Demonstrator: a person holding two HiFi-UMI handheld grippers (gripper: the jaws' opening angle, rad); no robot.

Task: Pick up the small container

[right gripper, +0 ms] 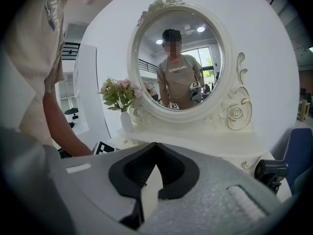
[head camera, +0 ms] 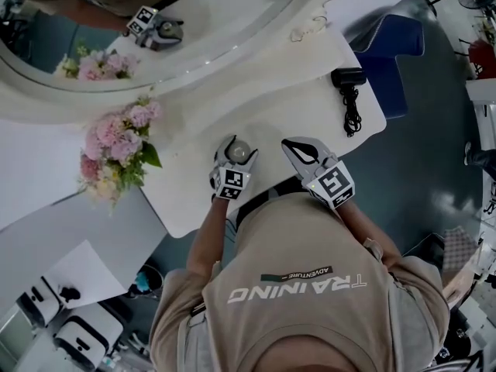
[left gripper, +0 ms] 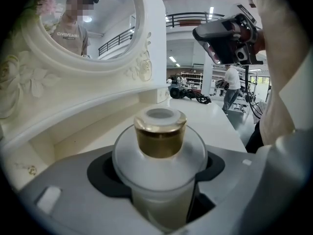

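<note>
The small container [head camera: 239,151] is a frosted white bottle with a gold cap [left gripper: 160,137], and it stands upright at the near edge of the white dressing table [head camera: 302,99]. My left gripper [head camera: 235,142] is shut on it, with the bottle's body [left gripper: 159,199] wedged between the two grey jaws and the cap poking up above them. To its right, my right gripper [head camera: 299,147] hovers over the table edge, shut, with its tips meeting and nothing between them [right gripper: 152,148].
A bunch of pink flowers [head camera: 116,147] stands left of the left gripper. A big oval mirror with a white ornate frame [head camera: 194,60] fills the back of the table. A black device with a coiled cord [head camera: 349,84] lies at the right, beside a blue chair [head camera: 397,49].
</note>
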